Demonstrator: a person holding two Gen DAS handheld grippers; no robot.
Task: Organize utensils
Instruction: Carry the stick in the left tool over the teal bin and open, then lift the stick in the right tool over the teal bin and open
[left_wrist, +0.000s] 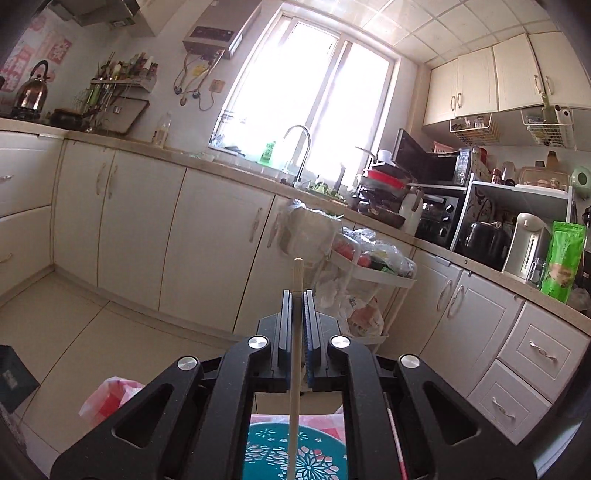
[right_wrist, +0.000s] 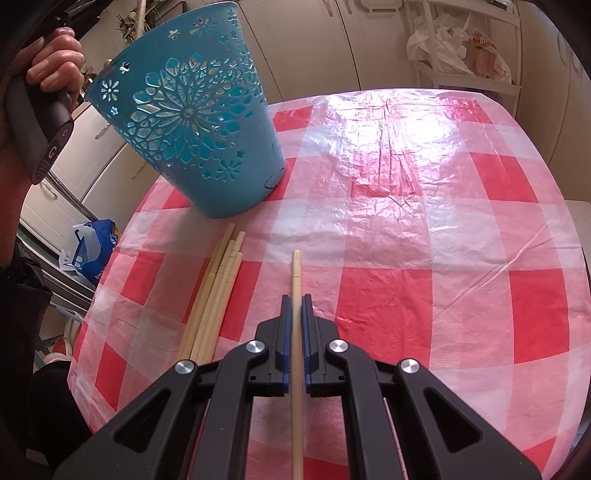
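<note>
My left gripper (left_wrist: 297, 295) is shut on a wooden chopstick (left_wrist: 296, 280) that points out at the kitchen, high above the teal cut-out holder (left_wrist: 295, 454) seen below it. My right gripper (right_wrist: 296, 300) is shut on another wooden chopstick (right_wrist: 296, 269), held low over the red-and-white checked tablecloth (right_wrist: 424, 236). The teal holder (right_wrist: 188, 110) stands at the table's far left in the right wrist view. A bundle of several loose chopsticks (right_wrist: 216, 291) lies on the cloth left of my right gripper.
Cream kitchen cabinets (left_wrist: 147, 229) and a counter with a sink tap (left_wrist: 299, 147) run along the walls. A white trolley with bags (left_wrist: 369, 280) stands by the cabinets. A blue bag (right_wrist: 94, 251) lies on the floor left of the table.
</note>
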